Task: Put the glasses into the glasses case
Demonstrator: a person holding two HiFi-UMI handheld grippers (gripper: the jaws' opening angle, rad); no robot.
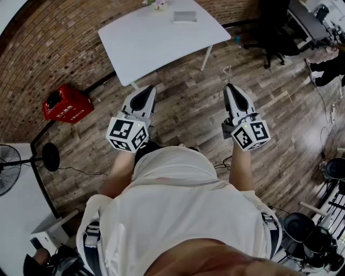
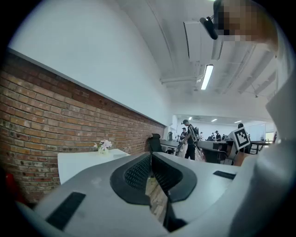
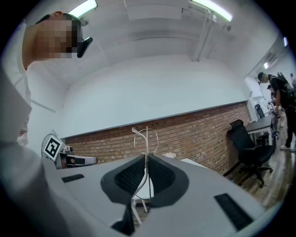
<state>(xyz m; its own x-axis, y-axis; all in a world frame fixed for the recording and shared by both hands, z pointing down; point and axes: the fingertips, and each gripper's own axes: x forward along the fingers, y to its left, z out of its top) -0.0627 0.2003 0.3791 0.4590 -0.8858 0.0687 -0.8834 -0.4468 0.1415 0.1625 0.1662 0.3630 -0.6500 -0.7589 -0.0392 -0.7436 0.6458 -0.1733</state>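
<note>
On the far bench (image 1: pixel 145 43) the glasses case (image 1: pixel 185 16) is lying. Our right hand-held gripper (image 1: pixel 229 86) is clamping the glasses (image 3: pixel 146 134); our left hand-held gripper (image 1: pixel 152 87) is sitting closed.

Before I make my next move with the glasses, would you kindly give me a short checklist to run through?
1. Glasses gripped by the right tool: ok, the jaws are closed on the thin frame.
2. Left tool free: ok, the jaws are together with nothing between them.
3. Glasses case located: ok, it lies at the far side of the white table.
4. Case open: cannot tell, it is too small in the head view.
5. Tools over the table: not ok, both are short of it, above the wooden floor.
</note>
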